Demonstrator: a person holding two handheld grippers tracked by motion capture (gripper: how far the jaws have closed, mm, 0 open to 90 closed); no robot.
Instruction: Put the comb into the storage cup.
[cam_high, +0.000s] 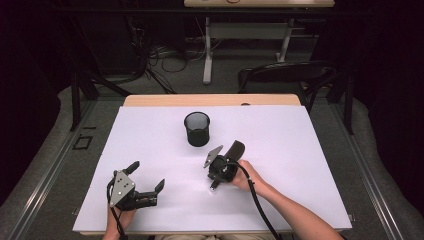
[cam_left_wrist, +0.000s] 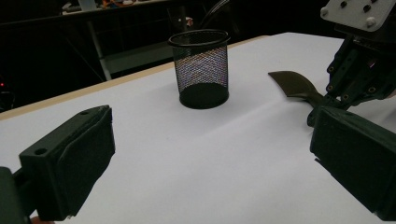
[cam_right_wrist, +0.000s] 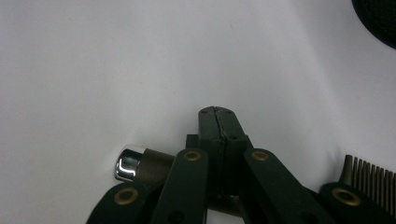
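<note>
In the high view we see 2 tools over the white counter (cam_high: 300, 150). The left tool (cam_high: 148, 176) sits near the counter's front left corner with its jaws spread wide and nothing between them. The right tool (cam_high: 220, 170) lies near the middle, clenched on a dark brown comb (cam_high: 235, 149) whose broad end points toward the black mesh cup (cam_high: 197, 128) standing upright just beyond it.

In the left gripper view we look between the 2 parted black jaws at the mesh cup (cam_left_wrist: 201, 67), upright on the counter, and to its right at the comb (cam_left_wrist: 295, 84) held off the surface by the right tool (cam_left_wrist: 327, 100).

In the right gripper view the jaws meet, pressed together, with the comb's teeth (cam_right_wrist: 369, 173) at the lower right and its chrome-capped end (cam_right_wrist: 128, 164) at the lower left.
</note>
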